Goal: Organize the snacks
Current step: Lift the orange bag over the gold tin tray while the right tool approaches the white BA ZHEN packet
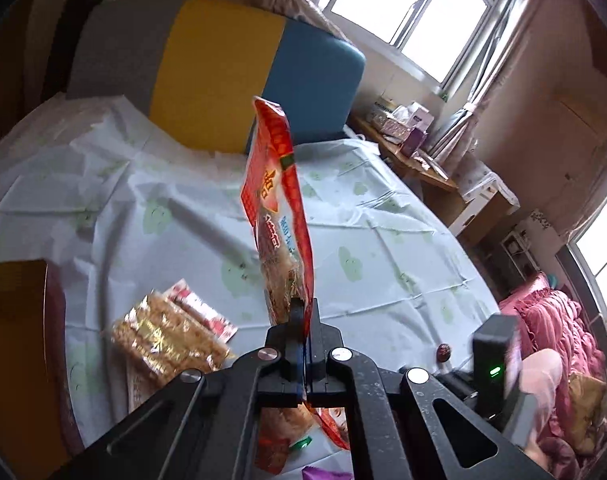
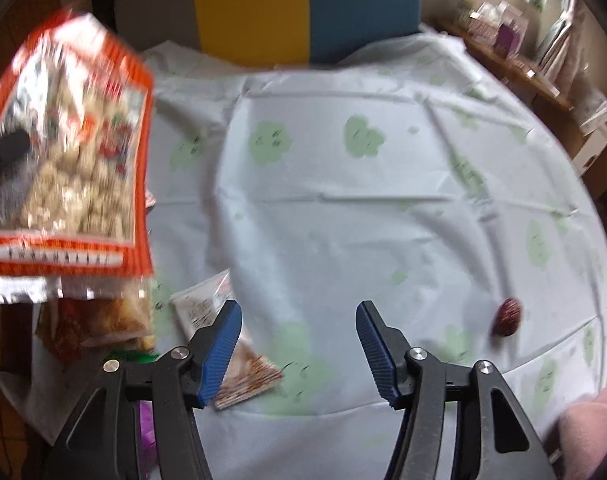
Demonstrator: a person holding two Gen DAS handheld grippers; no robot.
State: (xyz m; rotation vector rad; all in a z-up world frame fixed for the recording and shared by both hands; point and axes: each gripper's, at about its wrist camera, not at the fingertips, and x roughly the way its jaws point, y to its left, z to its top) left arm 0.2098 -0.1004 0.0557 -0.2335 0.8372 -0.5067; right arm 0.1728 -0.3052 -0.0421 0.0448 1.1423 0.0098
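My left gripper [image 1: 303,312] is shut on a red-orange snack bag [image 1: 281,200] and holds it edge-on above the table. The same bag [image 2: 75,152] shows blurred at the left of the right wrist view, with a left finger [image 2: 7,148] on it. My right gripper [image 2: 299,320] is open and empty above the table's near edge. A flat snack packet [image 2: 239,376] lies beside its left finger. A golden snack bag [image 1: 163,336] and a red-white packet [image 1: 207,312] lie at the table's left. A small red round sweet [image 2: 507,316] lies to the right; it also shows in the left wrist view [image 1: 443,352].
The table wears a white cloth with green cloud prints [image 2: 343,208]. A chair back in grey, yellow and blue [image 1: 223,76] stands behind it. A wooden box [image 1: 15,340] sits at the left edge. A shelf with boxes [image 1: 403,128] stands at the right, pink bedding [image 1: 555,320] beyond.
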